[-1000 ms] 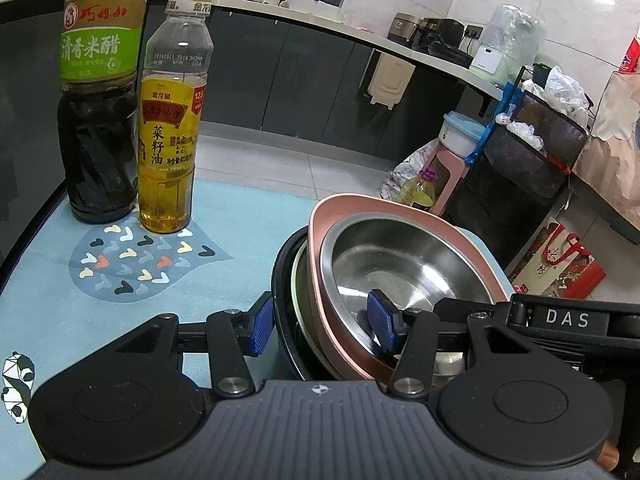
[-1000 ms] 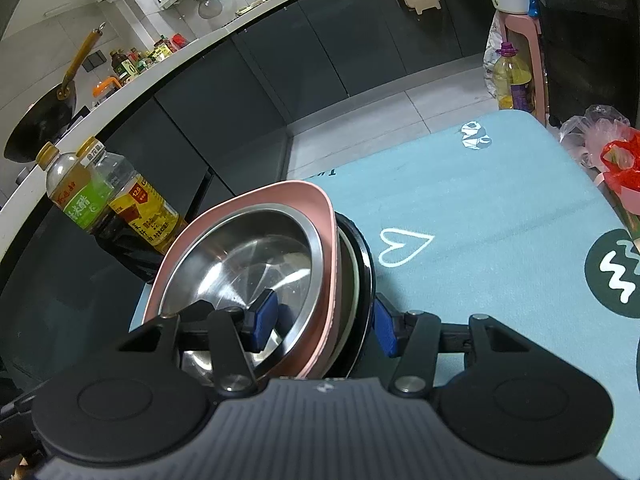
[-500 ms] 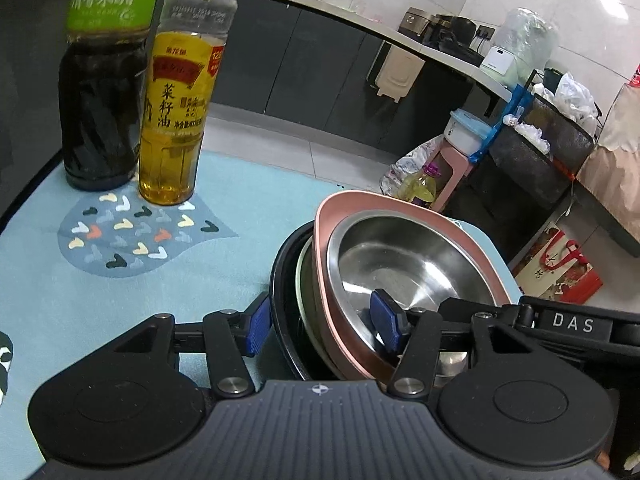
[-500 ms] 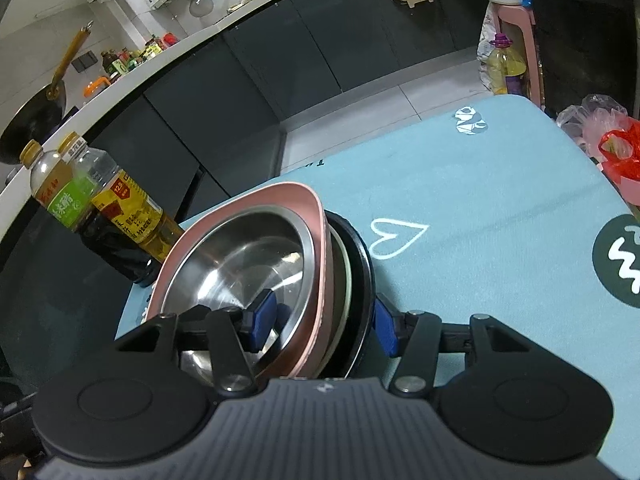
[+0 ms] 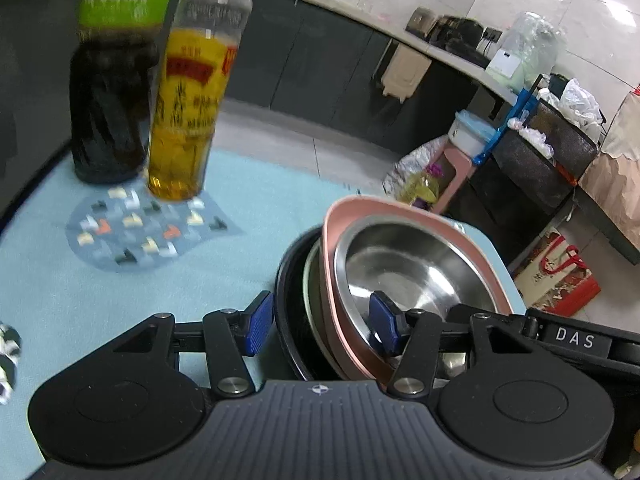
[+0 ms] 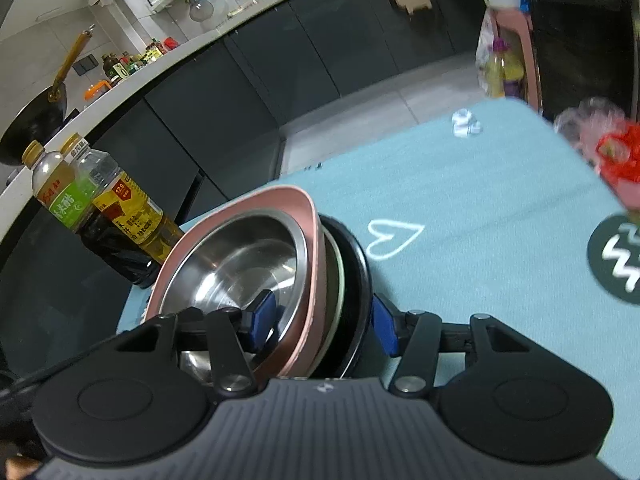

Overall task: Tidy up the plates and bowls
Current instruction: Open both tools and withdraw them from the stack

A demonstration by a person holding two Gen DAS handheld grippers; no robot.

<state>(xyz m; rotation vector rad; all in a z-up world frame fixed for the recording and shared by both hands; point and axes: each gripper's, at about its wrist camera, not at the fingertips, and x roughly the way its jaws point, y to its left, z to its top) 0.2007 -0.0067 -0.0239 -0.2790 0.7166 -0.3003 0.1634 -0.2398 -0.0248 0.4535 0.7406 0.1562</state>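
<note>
the left gripper (image 5: pixel 322 322) and the right gripper (image 6: pixel 322 320) each grip one side of a tilted stack of dishes, one blue finger inside the steel bowl (image 5: pixel 404 260) and the other outside against the black plate (image 5: pixel 290 300), and the left fingers have just squeezed in a little. the steel bowl sits in a pink bowl (image 5: pixel 348 216), with a pale plate between that and the black one. past them on the blue desk (image 5: pixel 248 248) stand a dark vinegar bottle (image 5: pixel 110 92) and a yellow oil bottle (image 5: pixel 188 120).

Home kitchen: countertop (image 6: pixel 168 64), wok (image 6: pixel 34 118), dark cabinets (image 5: pixel 320 60)
</note>
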